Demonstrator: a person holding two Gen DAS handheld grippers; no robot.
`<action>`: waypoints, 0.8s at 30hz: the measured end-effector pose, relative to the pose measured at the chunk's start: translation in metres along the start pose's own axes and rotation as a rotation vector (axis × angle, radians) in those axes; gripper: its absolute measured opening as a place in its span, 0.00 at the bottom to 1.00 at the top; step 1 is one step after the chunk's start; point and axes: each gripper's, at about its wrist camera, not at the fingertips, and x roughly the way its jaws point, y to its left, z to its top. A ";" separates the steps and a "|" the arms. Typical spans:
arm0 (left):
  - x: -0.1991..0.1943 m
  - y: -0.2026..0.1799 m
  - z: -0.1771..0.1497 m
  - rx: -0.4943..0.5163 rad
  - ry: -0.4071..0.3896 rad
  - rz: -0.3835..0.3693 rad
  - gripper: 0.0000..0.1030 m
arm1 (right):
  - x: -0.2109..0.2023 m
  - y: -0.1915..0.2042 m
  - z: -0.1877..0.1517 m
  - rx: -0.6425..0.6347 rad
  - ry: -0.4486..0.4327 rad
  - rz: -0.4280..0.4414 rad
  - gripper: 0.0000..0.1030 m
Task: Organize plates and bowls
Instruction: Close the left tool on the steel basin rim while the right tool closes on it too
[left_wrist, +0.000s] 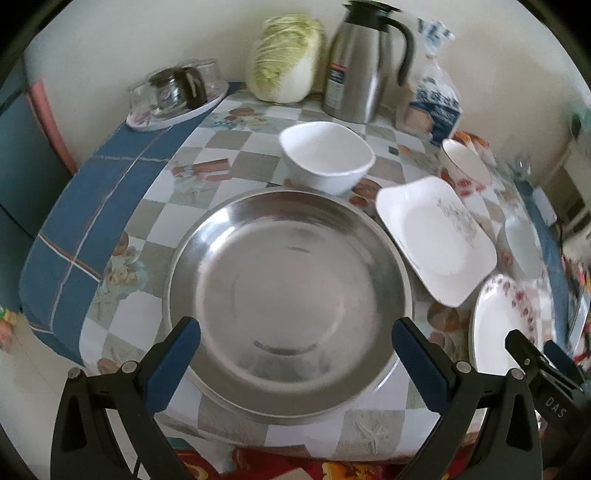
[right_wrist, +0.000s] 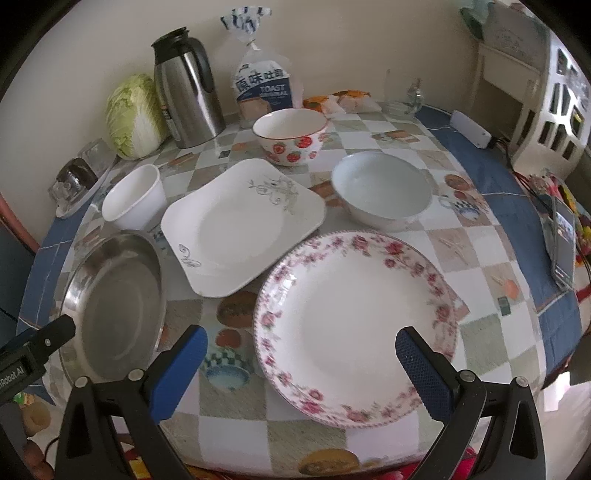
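A steel plate (left_wrist: 288, 291) lies at the table's near edge; my left gripper (left_wrist: 295, 354) is open and empty, its blue pads on either side of the plate's near rim. A round rose-patterned plate (right_wrist: 354, 325) lies in front of my right gripper (right_wrist: 301, 363), which is open and empty above its near rim. Between them lies a square white plate (right_wrist: 240, 225). Behind stand a small white bowl (left_wrist: 327, 160), a strawberry-patterned bowl (right_wrist: 291, 136) and a pale bowl (right_wrist: 382, 194). The steel plate also shows in the right wrist view (right_wrist: 114, 306).
At the back wall stand a steel thermos jug (right_wrist: 188, 88), a cabbage (right_wrist: 135, 114), a bag of toast (right_wrist: 266, 88) and a tray of glasses (left_wrist: 177, 96). A glass jar (right_wrist: 404, 96) and a white power strip (right_wrist: 471, 129) sit at the far right. A phone (right_wrist: 563, 240) lies at the right edge.
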 end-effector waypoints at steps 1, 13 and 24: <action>0.001 0.005 0.002 -0.016 -0.009 -0.007 1.00 | 0.002 0.004 0.005 -0.002 0.005 0.005 1.00; 0.003 0.078 0.015 -0.176 -0.049 -0.005 1.00 | 0.011 0.055 0.042 -0.020 0.015 0.091 1.00; 0.015 0.147 0.016 -0.344 -0.100 0.004 1.00 | 0.041 0.080 0.033 -0.037 0.029 0.195 1.00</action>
